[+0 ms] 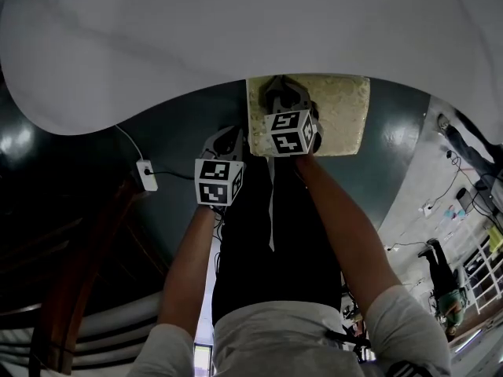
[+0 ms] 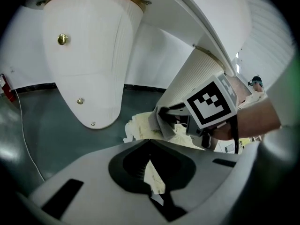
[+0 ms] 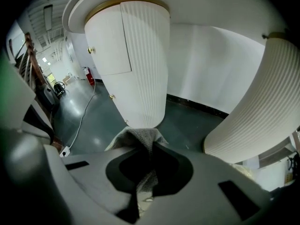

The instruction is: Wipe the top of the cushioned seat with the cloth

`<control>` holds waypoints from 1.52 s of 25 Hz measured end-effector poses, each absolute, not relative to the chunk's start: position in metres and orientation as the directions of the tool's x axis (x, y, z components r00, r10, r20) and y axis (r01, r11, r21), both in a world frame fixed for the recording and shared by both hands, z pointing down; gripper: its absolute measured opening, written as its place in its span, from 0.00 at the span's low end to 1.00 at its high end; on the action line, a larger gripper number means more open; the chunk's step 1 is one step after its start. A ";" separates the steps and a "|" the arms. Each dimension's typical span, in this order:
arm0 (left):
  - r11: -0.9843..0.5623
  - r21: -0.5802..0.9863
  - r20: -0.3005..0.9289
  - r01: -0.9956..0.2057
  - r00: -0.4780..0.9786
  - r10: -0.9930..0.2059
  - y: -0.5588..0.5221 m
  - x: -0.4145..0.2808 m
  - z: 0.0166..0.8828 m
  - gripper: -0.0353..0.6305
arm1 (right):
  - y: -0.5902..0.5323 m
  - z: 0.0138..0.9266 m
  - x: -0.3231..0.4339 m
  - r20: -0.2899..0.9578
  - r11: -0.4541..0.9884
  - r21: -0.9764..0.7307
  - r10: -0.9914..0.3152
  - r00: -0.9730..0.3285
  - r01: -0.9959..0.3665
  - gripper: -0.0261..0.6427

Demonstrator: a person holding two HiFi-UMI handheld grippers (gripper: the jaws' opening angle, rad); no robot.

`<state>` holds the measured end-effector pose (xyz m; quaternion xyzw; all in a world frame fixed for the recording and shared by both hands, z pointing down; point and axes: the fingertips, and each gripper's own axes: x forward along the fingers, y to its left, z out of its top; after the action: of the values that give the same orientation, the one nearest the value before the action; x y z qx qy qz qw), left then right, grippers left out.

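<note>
The cushioned seat (image 1: pixel 342 112) is a cream, fuzzy square just below the white tabletop in the head view. My right gripper (image 1: pixel 284 93) is over its left half, shut on a grey knitted cloth (image 3: pixel 136 137) that bunches out past the jaw tips. In the left gripper view the same cloth (image 2: pixel 161 123) hangs from the right gripper above the seat (image 2: pixel 138 125). My left gripper (image 1: pixel 228 137) is at the seat's left edge. Its jaws are close together with cream seat fabric (image 2: pixel 152 177) in the slit between them.
A big white rounded tabletop (image 1: pixel 196 38) overhangs the seat. White fluted pedestals (image 3: pixel 136 64) (image 3: pixel 253 116) stand on the dark green floor. A power strip (image 1: pixel 146 175) with a cable lies left. A wooden rail (image 1: pixel 71 273) runs lower left.
</note>
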<state>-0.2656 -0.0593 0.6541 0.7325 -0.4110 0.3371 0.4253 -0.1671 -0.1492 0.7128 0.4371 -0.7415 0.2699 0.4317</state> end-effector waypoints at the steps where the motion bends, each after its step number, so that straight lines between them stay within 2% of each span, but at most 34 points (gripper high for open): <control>1: -0.305 0.345 0.844 -0.888 0.436 -0.312 -0.060 -0.261 0.655 0.07 | -0.149 0.713 -0.161 0.877 0.466 -0.024 -0.415 -0.243 -0.885 0.06; 31: -0.417 0.342 0.848 -0.842 0.468 -0.249 -0.077 -0.125 0.662 0.07 | -0.151 0.714 -0.022 0.876 0.356 -0.056 -0.431 -0.217 -0.933 0.06; 38: -0.449 0.337 0.851 -0.828 0.472 -0.231 -0.088 -0.081 0.667 0.07 | -0.153 0.717 0.019 0.867 0.371 -0.046 -0.446 -0.222 -0.928 0.06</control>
<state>-0.0813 -0.0882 0.6671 0.7623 -0.3473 0.3788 0.3933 0.0186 -0.1531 0.7170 0.4753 -0.7226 0.2978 0.4041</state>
